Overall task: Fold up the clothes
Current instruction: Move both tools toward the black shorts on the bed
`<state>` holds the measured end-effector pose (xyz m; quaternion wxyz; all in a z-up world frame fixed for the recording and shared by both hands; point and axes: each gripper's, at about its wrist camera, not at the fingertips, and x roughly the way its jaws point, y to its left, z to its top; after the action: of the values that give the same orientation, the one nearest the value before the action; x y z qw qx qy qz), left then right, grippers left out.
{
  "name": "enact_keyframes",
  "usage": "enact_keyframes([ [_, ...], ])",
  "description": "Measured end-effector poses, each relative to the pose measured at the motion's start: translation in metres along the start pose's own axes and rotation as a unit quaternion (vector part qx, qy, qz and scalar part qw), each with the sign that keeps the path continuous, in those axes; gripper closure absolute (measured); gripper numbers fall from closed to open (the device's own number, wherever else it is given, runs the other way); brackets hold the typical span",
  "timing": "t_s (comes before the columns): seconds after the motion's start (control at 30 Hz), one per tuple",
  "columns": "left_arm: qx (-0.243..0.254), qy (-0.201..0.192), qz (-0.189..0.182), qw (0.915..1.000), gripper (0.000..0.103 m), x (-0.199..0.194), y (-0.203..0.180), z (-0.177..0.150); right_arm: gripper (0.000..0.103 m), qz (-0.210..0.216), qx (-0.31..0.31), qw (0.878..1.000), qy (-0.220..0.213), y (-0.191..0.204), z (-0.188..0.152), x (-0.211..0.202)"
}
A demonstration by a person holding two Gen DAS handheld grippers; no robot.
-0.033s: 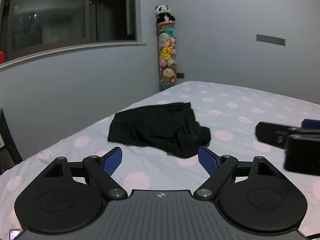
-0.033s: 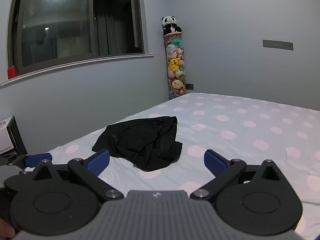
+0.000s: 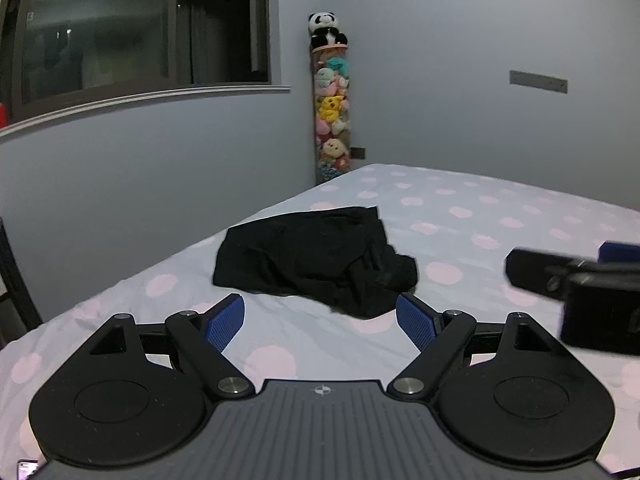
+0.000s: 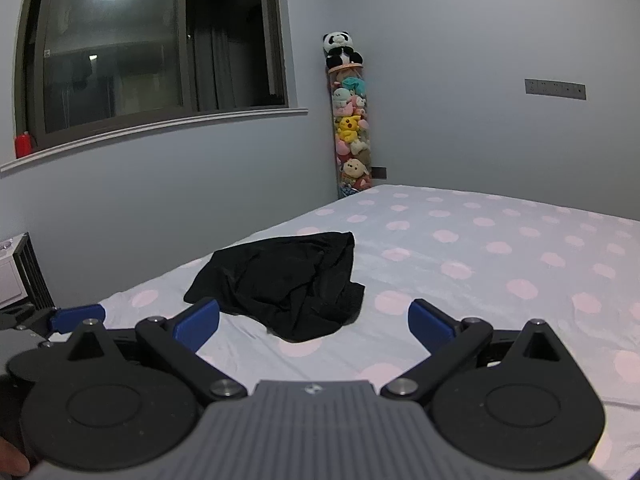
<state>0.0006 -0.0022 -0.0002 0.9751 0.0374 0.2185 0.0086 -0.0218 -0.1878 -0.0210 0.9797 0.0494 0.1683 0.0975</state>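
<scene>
Nothing separates this moment from the frame just before it: the cloth, both tools and the room sit exactly as they were.

Up front, the left gripper (image 3: 320,318) is spread as wide as it goes, blue pads well apart, nothing between them, hovering just short of the garment and touching none of it. The right gripper (image 4: 314,320) matches it, jaws flung wide, empty, held over bare sheet with the cloth just beyond its pads. From the left wrist view the right gripper also shows at the right edge, a bit blurred, beside its partner; from the right wrist view one blue pad of the left tool peeks in at the far left.

One black garment (image 3: 316,260) lies crumpled in a loose heap on the bed (image 3: 500,216), near its left edge, close to the wall under the window (image 4: 160,48). The bed has a pale sheet with pink dots.

The count: two grippers, one garment, one bed, one window. In the far corner stands one tall clear tube of plush toys (image 4: 352,136) with one panda toy (image 4: 340,48) on top. One red object (image 4: 24,145) sits on the windowsill.
</scene>
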Motion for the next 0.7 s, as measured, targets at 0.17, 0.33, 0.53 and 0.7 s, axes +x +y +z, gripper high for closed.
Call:
enact_keyframes([
  [0.17,0.005,0.033,0.002,0.9994,0.02,0.007,-0.013,0.006,0.001,-0.003,0.001,1.0,-0.011,-0.008,-0.005,-0.013],
  [0.33,-0.015,0.027,-0.022,0.9993,0.02,0.005,-0.006,0.018,0.001,-0.016,-0.015,1.0,0.001,-0.006,-0.003,-0.009],
  [0.53,-0.022,-0.007,-0.018,0.9996,0.02,-0.008,-0.003,0.001,0.001,-0.011,-0.006,1.0,-0.011,-0.002,-0.003,-0.013],
  [0.7,-0.027,-0.007,-0.021,0.9994,0.02,-0.008,-0.004,0.003,0.001,-0.011,-0.006,1.0,-0.022,0.0,-0.003,-0.014],
])
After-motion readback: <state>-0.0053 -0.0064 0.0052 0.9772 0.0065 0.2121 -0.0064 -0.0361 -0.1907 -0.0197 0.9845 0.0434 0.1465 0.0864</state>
